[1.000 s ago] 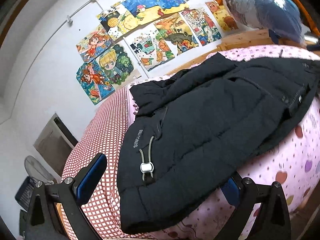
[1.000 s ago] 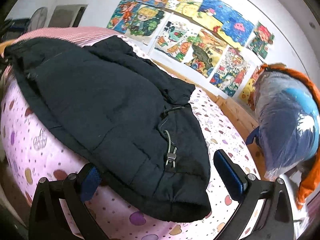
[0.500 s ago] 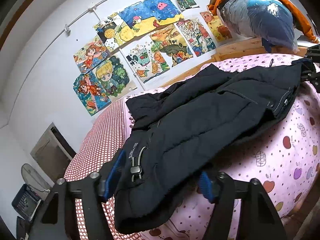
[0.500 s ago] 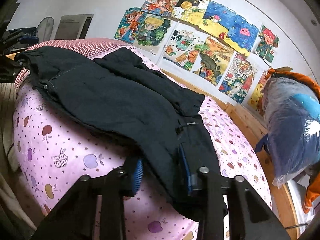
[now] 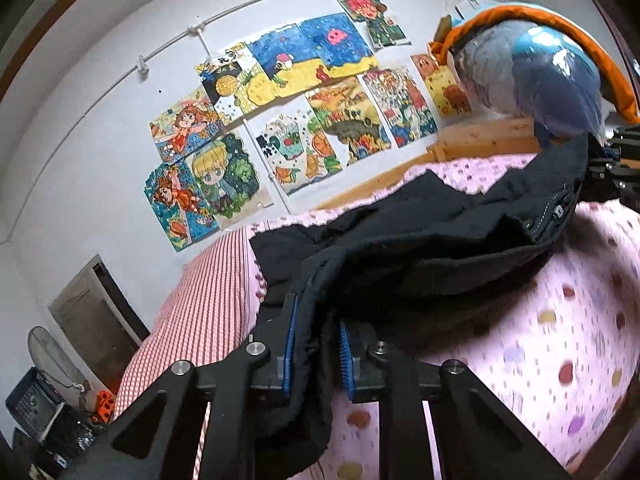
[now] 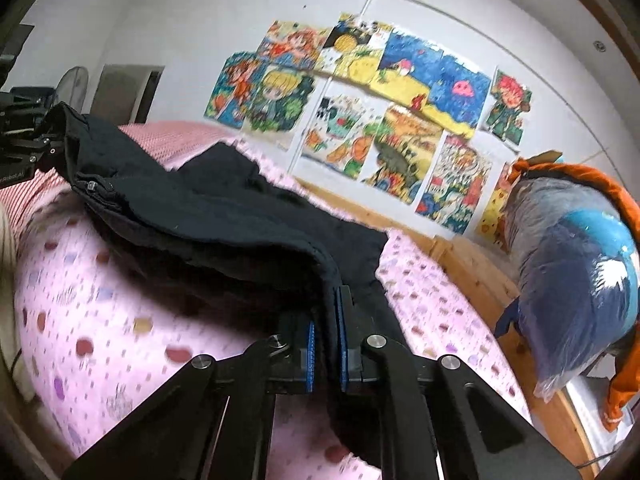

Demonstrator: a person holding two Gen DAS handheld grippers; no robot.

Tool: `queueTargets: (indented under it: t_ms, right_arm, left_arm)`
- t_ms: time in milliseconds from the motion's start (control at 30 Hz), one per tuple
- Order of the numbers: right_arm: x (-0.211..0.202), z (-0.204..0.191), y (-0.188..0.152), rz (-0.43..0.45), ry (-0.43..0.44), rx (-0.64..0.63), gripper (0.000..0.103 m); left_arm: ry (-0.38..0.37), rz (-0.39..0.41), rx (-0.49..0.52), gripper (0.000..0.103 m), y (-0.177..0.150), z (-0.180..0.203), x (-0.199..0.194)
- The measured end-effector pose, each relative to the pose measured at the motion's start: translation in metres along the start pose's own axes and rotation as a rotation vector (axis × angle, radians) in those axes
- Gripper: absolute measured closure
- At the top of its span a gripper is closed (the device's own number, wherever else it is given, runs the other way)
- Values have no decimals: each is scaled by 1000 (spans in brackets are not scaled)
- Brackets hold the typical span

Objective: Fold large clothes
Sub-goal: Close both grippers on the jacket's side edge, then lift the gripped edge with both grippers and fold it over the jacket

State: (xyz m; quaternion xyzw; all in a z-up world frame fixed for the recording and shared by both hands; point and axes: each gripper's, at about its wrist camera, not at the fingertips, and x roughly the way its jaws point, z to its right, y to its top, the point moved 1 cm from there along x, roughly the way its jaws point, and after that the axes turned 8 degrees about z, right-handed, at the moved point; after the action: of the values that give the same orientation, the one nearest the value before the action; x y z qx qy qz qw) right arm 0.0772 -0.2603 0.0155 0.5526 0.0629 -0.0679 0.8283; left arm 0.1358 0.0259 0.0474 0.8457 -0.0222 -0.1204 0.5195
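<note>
A large black padded jacket (image 5: 420, 240) lies across a bed with a pink spotted sheet (image 5: 540, 340). My left gripper (image 5: 318, 344) is shut on the jacket's near hem edge and holds it lifted off the sheet. My right gripper (image 6: 325, 344) is shut on the opposite hem edge of the jacket (image 6: 224, 220), also lifted. Each gripper shows at the far edge of the other view: the right one in the left wrist view (image 5: 616, 168), the left one in the right wrist view (image 6: 24, 148). The jacket sags between them.
A red checked cover (image 5: 200, 300) lies at the bed's left end. A wooden bed rail (image 6: 472, 264) runs along the wall side. A bagged blue and orange bundle (image 6: 580, 272) stands at the right end. Drawings (image 5: 304, 92) hang on the wall.
Both grippers went from open beside the jacket's hem to shut on it. They have raised the two hem ends, so the near edge now hangs off the sheet.
</note>
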Motion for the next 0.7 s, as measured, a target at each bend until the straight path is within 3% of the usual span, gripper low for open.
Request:
queueTargets:
  t_ms: [267,700]
  right_arm:
    - [36,19,42,72,-37,26,96]
    - [129,47,102,114,-61,49,96]
  left_arm:
    - [28,34,-58,89,39,-21,43]
    - [71,9,-116,90,84,-44,135]
